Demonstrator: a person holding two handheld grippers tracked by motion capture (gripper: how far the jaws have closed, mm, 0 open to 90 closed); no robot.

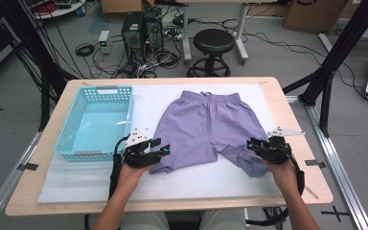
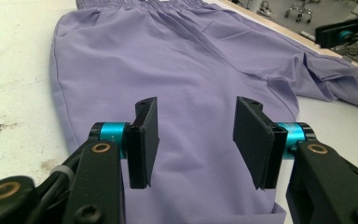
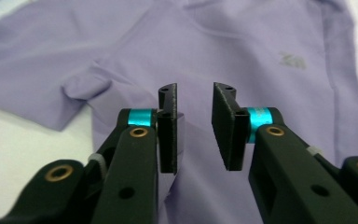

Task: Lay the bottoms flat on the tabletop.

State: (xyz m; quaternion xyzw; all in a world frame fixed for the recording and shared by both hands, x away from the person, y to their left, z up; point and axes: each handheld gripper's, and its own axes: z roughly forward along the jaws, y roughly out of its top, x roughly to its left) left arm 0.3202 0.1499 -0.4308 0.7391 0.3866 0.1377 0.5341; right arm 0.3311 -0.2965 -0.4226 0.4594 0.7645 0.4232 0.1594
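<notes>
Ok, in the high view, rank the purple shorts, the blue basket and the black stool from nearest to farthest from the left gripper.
From the left gripper:
1. Purple shorts: right beside it, their leg hem at the fingers.
2. Blue basket: just beyond it to the left, on the table's left half.
3. Black stool: farthest, on the floor past the table's far edge.

Lilac shorts [image 1: 206, 127] spread flat on the white mat, elastic waistband at the far edge, both legs pointing toward the near edge. Smooth, thin fabric, lightly creased; right leg hem slightly rumpled, small grey mark showing there.
</notes>
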